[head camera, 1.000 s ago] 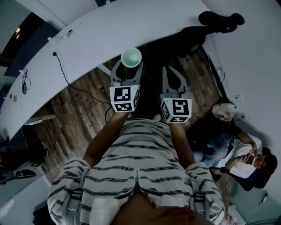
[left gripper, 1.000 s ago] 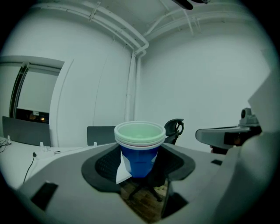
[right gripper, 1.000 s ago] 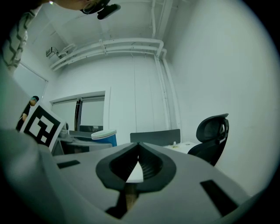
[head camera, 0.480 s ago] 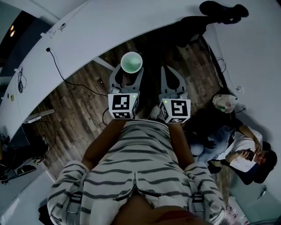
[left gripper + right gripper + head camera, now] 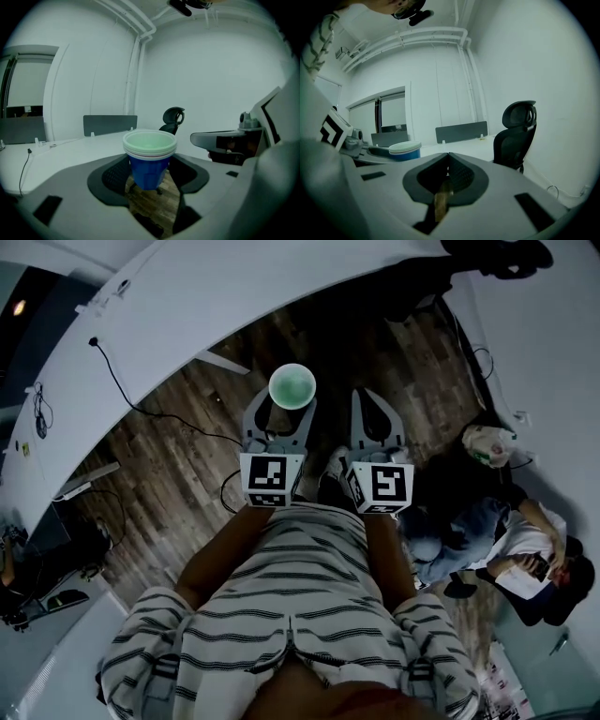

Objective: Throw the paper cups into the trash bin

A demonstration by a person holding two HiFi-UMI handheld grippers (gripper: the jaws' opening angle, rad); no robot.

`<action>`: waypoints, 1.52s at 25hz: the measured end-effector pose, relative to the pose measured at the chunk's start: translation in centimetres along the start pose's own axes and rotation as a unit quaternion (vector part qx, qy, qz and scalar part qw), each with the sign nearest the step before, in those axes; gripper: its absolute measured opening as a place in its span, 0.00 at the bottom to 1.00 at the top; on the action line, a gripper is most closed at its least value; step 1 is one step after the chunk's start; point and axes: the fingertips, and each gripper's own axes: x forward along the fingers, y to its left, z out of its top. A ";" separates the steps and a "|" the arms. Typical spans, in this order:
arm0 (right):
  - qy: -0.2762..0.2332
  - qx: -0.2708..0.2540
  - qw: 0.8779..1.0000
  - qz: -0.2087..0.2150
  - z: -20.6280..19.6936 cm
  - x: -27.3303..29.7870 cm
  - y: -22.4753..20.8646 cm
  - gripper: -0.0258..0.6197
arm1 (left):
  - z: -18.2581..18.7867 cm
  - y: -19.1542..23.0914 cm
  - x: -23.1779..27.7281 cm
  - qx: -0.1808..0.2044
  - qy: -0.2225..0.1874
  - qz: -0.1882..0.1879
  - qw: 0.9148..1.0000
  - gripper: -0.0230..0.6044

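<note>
We've got the stacked paper cups [image 5: 150, 159] upright, mouths up, clamped in our left gripper [image 5: 283, 407]; right gripper [image 5: 448, 169] closed, empty.

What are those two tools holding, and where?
Left hand-held gripper: stacked cups, by the blue wall below the rims. Right one: nothing.
</note>
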 end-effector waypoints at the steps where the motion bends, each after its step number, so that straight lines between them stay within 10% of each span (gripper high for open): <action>1: 0.004 0.002 1.000 0.000 -0.4 0.1 0.0 0.05 | -0.3 -0.1 0.1 -0.001 0.004 -0.003 1.000 0.49; 38: 0.119 0.047 0.991 -0.027 -15.9 1.6 -2.2 0.05 | -17.9 -0.9 6.5 -0.059 0.155 -0.030 0.986 0.49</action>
